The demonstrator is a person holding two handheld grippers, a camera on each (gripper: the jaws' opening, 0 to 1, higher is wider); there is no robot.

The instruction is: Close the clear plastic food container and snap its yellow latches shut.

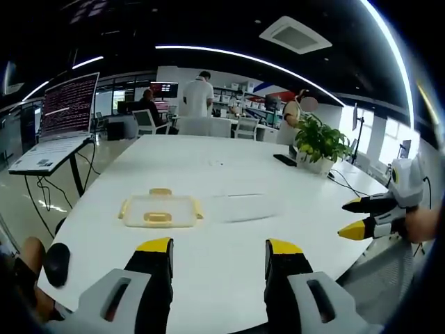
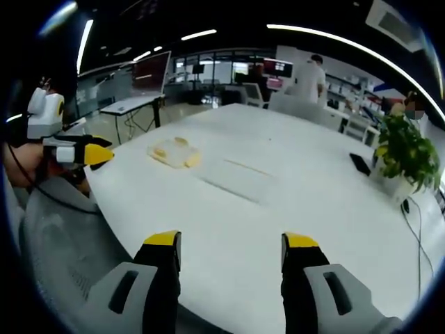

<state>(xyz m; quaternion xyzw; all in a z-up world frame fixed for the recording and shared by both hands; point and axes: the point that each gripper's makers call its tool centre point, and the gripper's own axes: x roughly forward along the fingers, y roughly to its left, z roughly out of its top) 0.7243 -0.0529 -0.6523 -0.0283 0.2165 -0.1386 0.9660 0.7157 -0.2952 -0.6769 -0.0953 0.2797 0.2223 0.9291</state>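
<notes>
- Left gripper view: your left gripper (image 1: 219, 249) has its 2 jaws apart and holds nothing. The container (image 1: 160, 209) sits on the white table (image 1: 229, 271) ahead and slightly left of the jaws, its long axis across the view. Yellow latches (image 1: 156, 217) show on its edges. The clear lid (image 1: 247, 207) lies flat just right of it, separate. Your right gripper (image 1: 379, 216) enters from the right, well apart from both, jaws slightly apart, empty.
- Right gripper view: your right gripper (image 2: 231, 242) has its 2 jaws apart, empty. The container (image 2: 175, 152) lies far ahead, left of centre; the left gripper (image 2: 73, 153) appears nearer to it. The potted plant (image 2: 403, 154) and phone (image 2: 361, 164) stand well clear; nothing blocks the approach.
</notes>
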